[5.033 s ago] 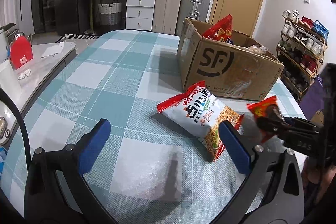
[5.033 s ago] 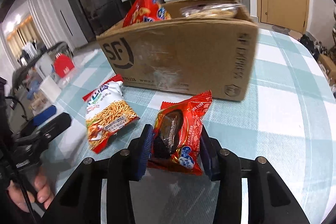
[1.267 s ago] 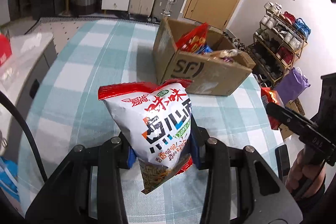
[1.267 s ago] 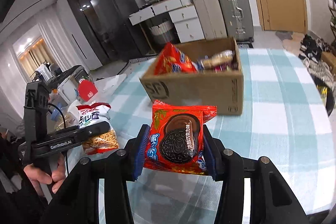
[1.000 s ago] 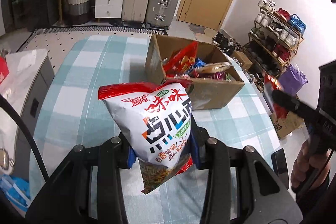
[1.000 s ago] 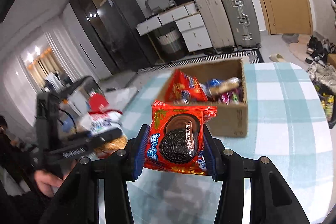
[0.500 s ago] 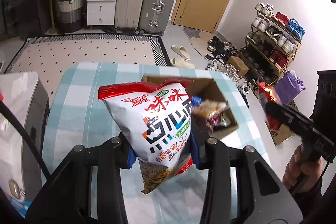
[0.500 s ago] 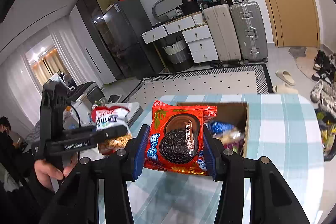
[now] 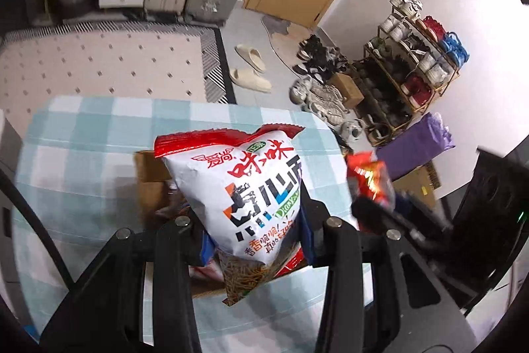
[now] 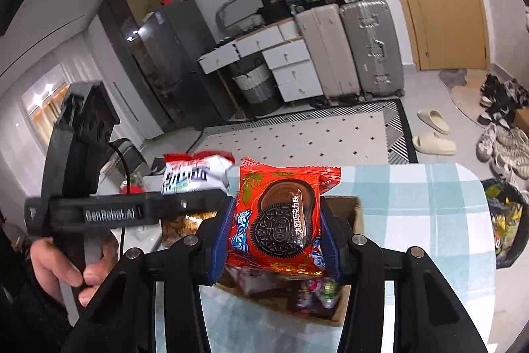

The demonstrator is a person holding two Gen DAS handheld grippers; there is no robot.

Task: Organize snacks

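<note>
My left gripper (image 9: 253, 240) is shut on a white and red noodle snack bag (image 9: 244, 187) and holds it high above the cardboard box (image 9: 148, 174), which lies mostly hidden behind the bag. My right gripper (image 10: 276, 240) is shut on a red Oreo packet (image 10: 281, 217) and holds it above the same box (image 10: 350, 214), whose inside shows several snack packets. The left gripper with its bag (image 10: 191, 176) shows at the left of the right wrist view. The right gripper with the red packet (image 9: 370, 177) shows blurred at the right of the left wrist view.
The box stands on a table with a teal checked cloth (image 9: 82, 134). Beyond the table's far edge lie a dotted rug (image 10: 314, 141), slippers (image 9: 251, 68), suitcases (image 10: 347, 48), white drawers (image 10: 284, 65) and a shoe rack (image 9: 420, 55).
Both grippers have risen and tilted down over the box, which now sits directly beneath the held bags. The grippers have come closer together. Both stay shut on their packets.
</note>
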